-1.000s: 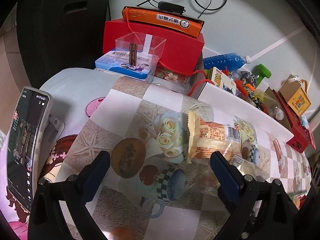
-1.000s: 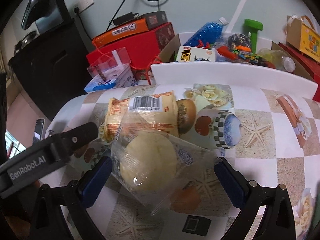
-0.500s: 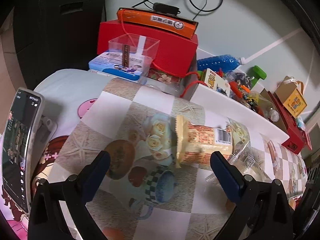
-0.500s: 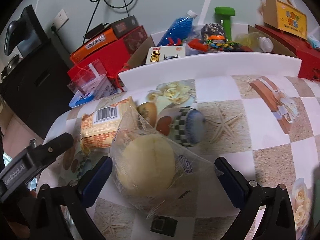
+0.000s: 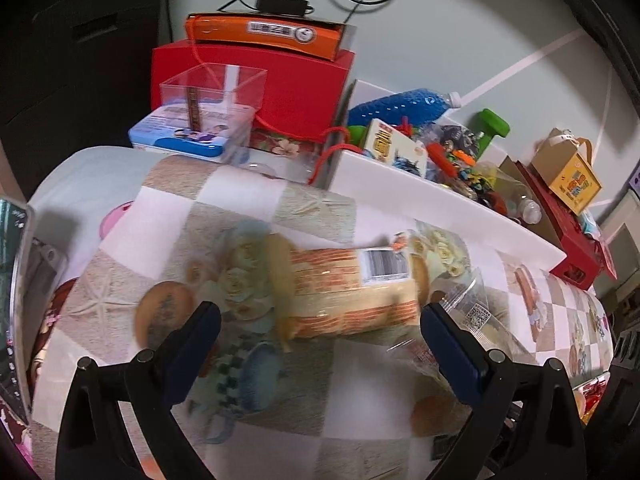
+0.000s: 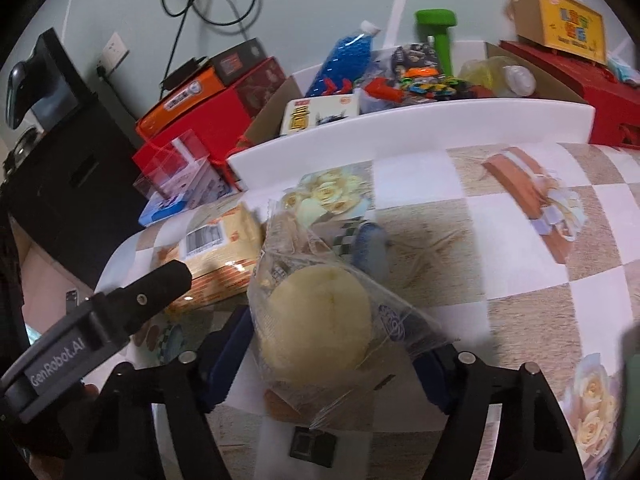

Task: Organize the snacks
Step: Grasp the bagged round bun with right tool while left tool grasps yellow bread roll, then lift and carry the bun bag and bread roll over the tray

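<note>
A long snack pack [image 5: 352, 288] with an orange brick pattern and a barcode lies on the patterned tablecloth [image 5: 248, 204]. My left gripper [image 5: 320, 332] stands open, its blue-padded fingers on either side of the pack's near edge and not touching it. A round yellow bun in a clear bag [image 6: 316, 320] lies just right of that pack [image 6: 216, 248]. My right gripper [image 6: 328, 364] has its jaws closing on the bag, and both pads press the crinkled wrapper. One finger [image 6: 160, 284] of the left gripper shows in the right wrist view.
A long white bin [image 5: 440, 204] full of toys and a blue bottle [image 5: 400, 104] borders the far table edge. Red and orange boxes [image 5: 280, 88], a clear plastic box [image 5: 212, 96] and a blue tin stand at the back left. A phone [image 5: 12, 300] on a stand is at the left.
The right jaws have come in from wide open onto the bun bag. The left gripper has moved right and forward, so the brick-pattern pack now lies between its fingertips.
</note>
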`<state>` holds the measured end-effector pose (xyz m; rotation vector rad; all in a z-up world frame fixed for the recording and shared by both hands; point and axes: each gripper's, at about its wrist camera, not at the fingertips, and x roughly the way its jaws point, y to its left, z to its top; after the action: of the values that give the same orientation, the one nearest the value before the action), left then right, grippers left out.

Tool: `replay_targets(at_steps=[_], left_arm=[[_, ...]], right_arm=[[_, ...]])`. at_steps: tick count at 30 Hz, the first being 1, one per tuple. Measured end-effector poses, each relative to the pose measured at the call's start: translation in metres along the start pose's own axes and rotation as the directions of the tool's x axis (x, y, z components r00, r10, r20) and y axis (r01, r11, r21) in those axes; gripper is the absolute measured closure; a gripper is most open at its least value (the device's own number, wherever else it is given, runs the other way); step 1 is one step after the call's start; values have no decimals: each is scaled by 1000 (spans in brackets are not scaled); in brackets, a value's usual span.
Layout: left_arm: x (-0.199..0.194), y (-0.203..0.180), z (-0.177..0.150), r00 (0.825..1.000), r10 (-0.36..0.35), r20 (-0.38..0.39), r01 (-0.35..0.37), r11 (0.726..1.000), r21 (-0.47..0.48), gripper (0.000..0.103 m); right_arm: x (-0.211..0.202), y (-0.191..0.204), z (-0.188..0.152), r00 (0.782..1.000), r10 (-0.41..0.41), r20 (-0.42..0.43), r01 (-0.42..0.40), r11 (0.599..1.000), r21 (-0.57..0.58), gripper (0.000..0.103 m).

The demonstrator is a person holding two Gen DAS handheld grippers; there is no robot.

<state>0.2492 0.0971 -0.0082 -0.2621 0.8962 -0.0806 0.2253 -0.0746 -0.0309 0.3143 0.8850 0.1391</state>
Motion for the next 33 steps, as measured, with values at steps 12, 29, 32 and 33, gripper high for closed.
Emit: replay_targets(at_steps=[12,29,32,33], left_arm=[[38,-32,8,998,43,-50,-40,997,60,3],[41,-24,-1,996,78,-38,-76,995,58,20],[39,-23,-2,997,69,-35,-66,996,59,27],[39,-23,-2,997,69,-34,-67,996,62,28]], right_arm=[[-6,-29,7,1000,-2,12,2,997,77,38],[-8,-35,7,999,-38,12,37,995,92,39],[-9,-35,7,999,-37,12,36,995,92,40],[-9,-35,7,999,-35,12,34,995,92,41]])
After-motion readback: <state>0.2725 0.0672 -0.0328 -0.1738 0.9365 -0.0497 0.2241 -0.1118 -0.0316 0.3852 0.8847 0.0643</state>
